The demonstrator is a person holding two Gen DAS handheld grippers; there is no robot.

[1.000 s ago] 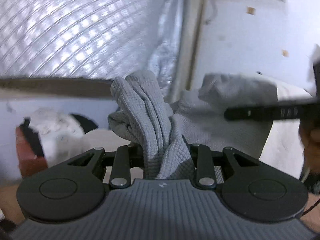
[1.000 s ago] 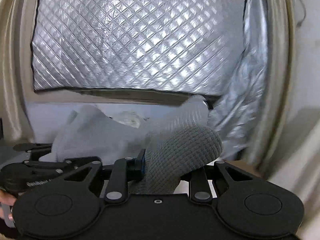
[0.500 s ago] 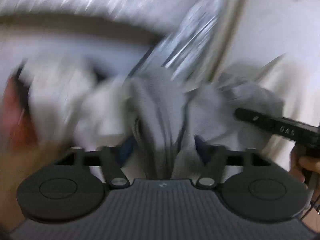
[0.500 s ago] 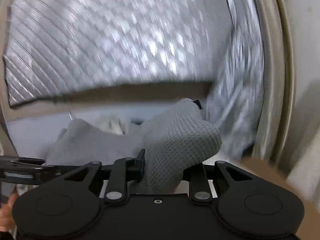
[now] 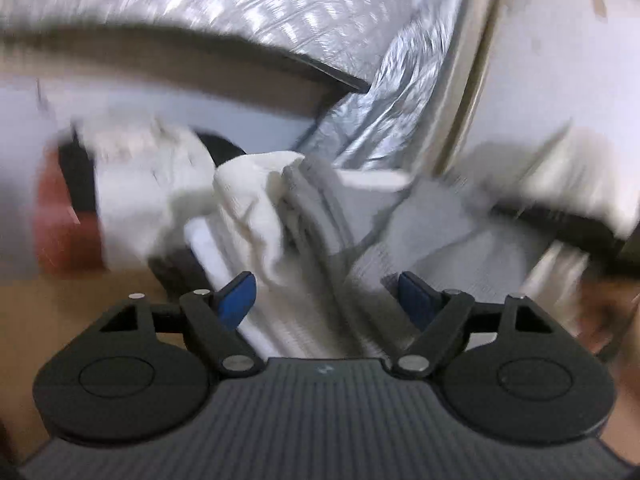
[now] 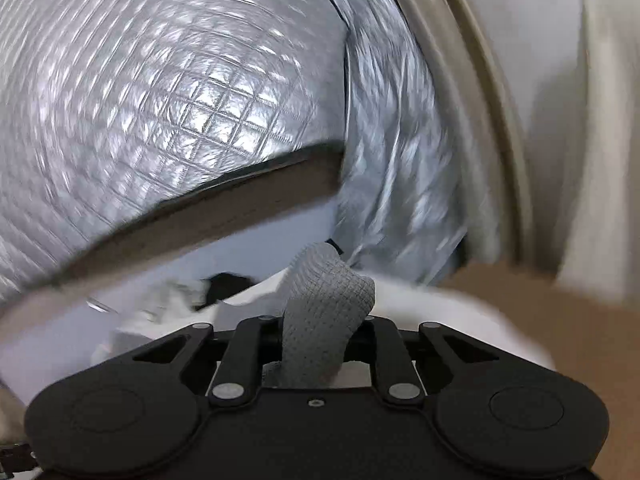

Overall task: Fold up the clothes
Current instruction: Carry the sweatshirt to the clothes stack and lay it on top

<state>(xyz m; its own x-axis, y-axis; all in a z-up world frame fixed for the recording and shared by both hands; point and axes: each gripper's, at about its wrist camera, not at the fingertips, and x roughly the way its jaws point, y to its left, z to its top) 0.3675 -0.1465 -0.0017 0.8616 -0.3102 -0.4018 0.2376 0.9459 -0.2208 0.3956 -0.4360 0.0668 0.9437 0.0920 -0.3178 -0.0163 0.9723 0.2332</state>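
While the left wrist view is smeared with blur, it shows the left gripper (image 5: 326, 296) with its blue-padded fingers (image 5: 236, 300) spread wide apart, the grey waffle-knit garment (image 5: 320, 240) running loosely through the gap between them without either pad pressing on it. That cloth stretches forward and to the right, over a brown tabletop (image 5: 80, 304) whose bare surface shows at the lower left. Behind the cloth sits a heap of white fabric (image 5: 160, 184), and at the far left edge a reddish-brown block (image 5: 64, 232) stands on the tabletop, too blurred to identify. In the right wrist view, the right gripper (image 6: 320, 344) has its jaws drawn in narrow and pinching a fold of the same grey garment (image 6: 324, 312), which stands up in a bunched hump above the fingers. Under and behind that hump lies a white cloth (image 6: 460, 312), with the brown tabletop (image 6: 580, 328) visible at the right. A quilted silver sheet (image 6: 180, 100) fills the background in both views, with a beige frame (image 6: 480, 100) running beside it.
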